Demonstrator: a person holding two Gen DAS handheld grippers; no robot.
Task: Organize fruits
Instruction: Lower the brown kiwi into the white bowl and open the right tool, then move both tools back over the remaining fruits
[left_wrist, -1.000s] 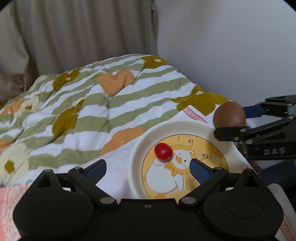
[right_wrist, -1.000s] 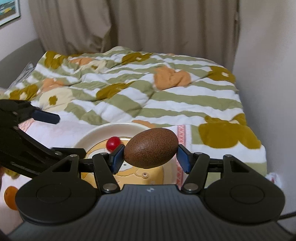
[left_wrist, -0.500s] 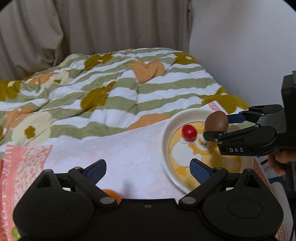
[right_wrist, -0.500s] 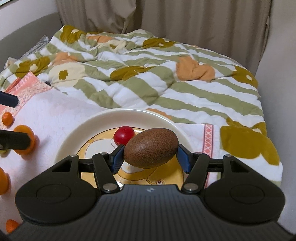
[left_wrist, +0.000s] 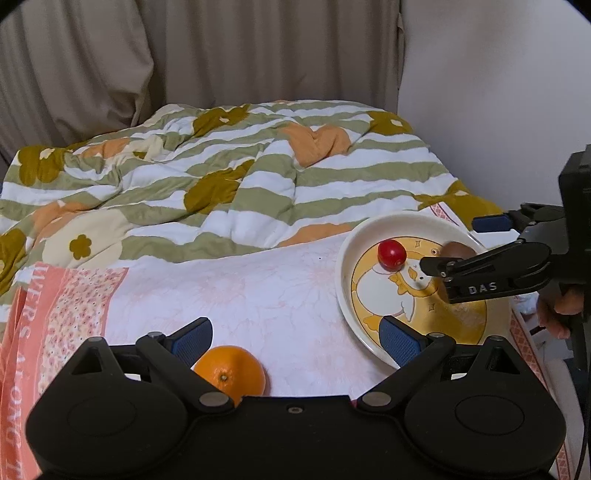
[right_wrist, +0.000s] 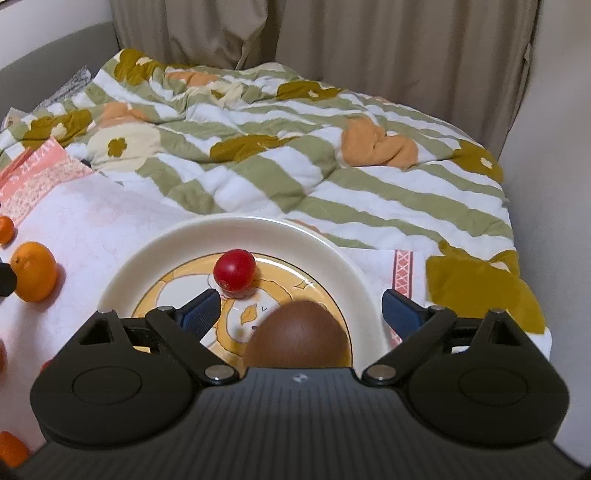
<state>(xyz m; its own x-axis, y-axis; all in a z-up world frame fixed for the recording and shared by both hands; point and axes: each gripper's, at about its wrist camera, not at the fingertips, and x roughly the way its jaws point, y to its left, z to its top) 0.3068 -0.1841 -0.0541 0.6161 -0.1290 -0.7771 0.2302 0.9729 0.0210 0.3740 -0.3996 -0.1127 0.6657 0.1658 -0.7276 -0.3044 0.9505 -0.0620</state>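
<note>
Beige curtains and a pale wall close off the back, and under them we see a bed covered by a striped, flowered quilt (left_wrist: 229, 177), with a pink-and-white cloth (left_wrist: 236, 295) spread over its near part. Along that cloth's left border runs pink lettering, of which we can make out only fragments like "VERS"; we would not trust more.

On the cloth sits the plate (right_wrist: 147, 258), cream-rimmed with a cartoon duck painted in yellow. We judge it stiff and breakable, best left where it lies, and its footing on bedding looks soft.

Our right tongs (right_wrist: 301, 310) stand wide apart over the plate, touching nothing; their side carries the letters "DAS" in the left view. Our left tongs (left_wrist: 295, 338) are likewise spread and empty, just above the cloth.

Between the left fingers lies an orange (left_wrist: 231, 373), firm, round and likely to roll; we would close across its widest middle. Other small oranges lie at the cloth's left edge.

The brown kiwi (right_wrist: 299, 336) rests on the plate between the open right fingers, slightly blurred. It seems light, fuzzy enough to grip, and bruisable.

Smallest, the cherry tomato (right_wrist: 235, 274) lies on the plate's far side: slick, thin-skinned, needing a gentle pinch.
</note>
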